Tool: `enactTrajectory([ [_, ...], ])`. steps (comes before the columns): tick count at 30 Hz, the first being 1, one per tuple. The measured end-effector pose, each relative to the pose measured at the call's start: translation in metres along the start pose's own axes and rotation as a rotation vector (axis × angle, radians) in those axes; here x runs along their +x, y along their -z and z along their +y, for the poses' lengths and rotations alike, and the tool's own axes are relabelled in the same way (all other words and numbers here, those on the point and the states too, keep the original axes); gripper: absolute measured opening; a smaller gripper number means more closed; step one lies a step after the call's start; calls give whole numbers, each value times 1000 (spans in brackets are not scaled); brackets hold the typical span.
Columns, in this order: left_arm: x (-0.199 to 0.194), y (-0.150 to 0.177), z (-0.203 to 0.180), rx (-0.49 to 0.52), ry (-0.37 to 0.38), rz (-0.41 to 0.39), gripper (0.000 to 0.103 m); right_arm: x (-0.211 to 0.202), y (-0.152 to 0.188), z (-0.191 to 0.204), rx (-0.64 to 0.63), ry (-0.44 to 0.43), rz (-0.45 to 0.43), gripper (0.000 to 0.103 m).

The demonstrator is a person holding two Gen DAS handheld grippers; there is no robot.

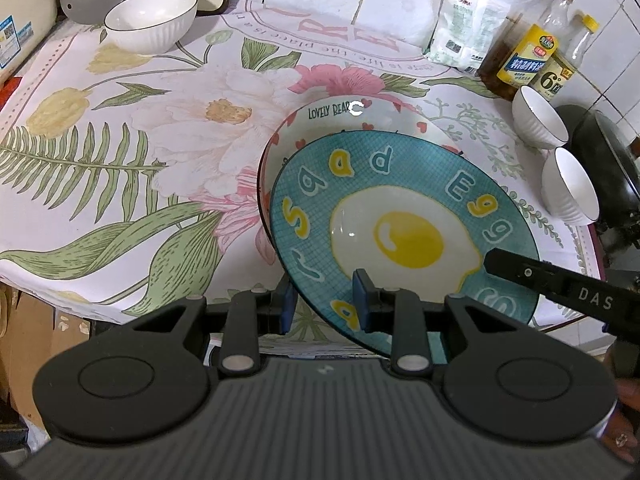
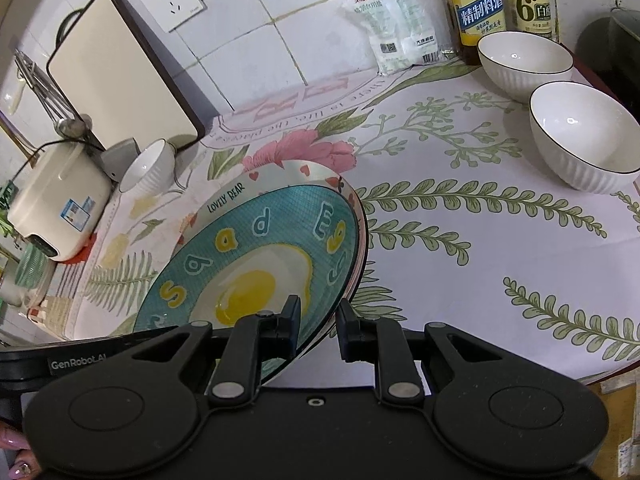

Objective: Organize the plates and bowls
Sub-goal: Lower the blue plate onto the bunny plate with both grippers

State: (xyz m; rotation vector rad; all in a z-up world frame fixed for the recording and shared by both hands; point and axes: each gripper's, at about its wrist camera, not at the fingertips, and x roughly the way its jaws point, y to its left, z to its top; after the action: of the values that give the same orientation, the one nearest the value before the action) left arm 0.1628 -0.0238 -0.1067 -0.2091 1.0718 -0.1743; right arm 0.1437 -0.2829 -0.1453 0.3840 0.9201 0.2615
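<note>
- Egg plate (image 1: 400, 216), teal with a fried egg painted at its centre, rides tilted over the heart-rimmed "Lovely Bear" plate (image 1: 332, 120), which lies on the floral tabletop (image 1: 120, 160); its near rim is raised and its far rim dips toward the lower plate; whether the two already touch I cannot tell
- Left gripper (image 1: 324, 300) has the egg plate's near rim between its fingers, one blue pad (image 1: 360, 300) on the painted face and the other beneath; the fingers look clamped on that rim
- Right gripper (image 2: 318, 320) straddles the same plate's rim at its right side; its fingers stand slightly apart, the left one against the plate face and the right one clear of the edge, so a firm hold there is doubtful
- The plate lies straight ahead of both pairs of fingers; a round thing, it has no long axis, only a tilt; judged from this, the coming move is to lower and level it, centred on the plate below
- Count: two plates; three white ribbed bowls, one bowl (image 1: 152, 20) far left by the cutting board, two bowls (image 2: 524, 60) (image 2: 584, 136) side by side at right near two bottles (image 2: 478, 4) and a white packet (image 2: 396, 28)
</note>
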Motion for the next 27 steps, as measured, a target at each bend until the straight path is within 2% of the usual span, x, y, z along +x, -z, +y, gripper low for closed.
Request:
enactTrajectory([
  [9, 2, -3, -1, -9, -18, 25, 28, 6, -5, 14, -83, 75, 20, 24],
  [12, 2, -4, -9, -2, -36, 41, 27, 12, -7, 21, -135, 131, 47, 30],
  [20, 10, -9, -11, -37, -53, 81, 27, 17, -5, 28, -197, 187, 24, 38],
  [27, 14, -14, -8, -41, -52, 109, 27, 25, -1, 38, -304, 238, -26, 43],
])
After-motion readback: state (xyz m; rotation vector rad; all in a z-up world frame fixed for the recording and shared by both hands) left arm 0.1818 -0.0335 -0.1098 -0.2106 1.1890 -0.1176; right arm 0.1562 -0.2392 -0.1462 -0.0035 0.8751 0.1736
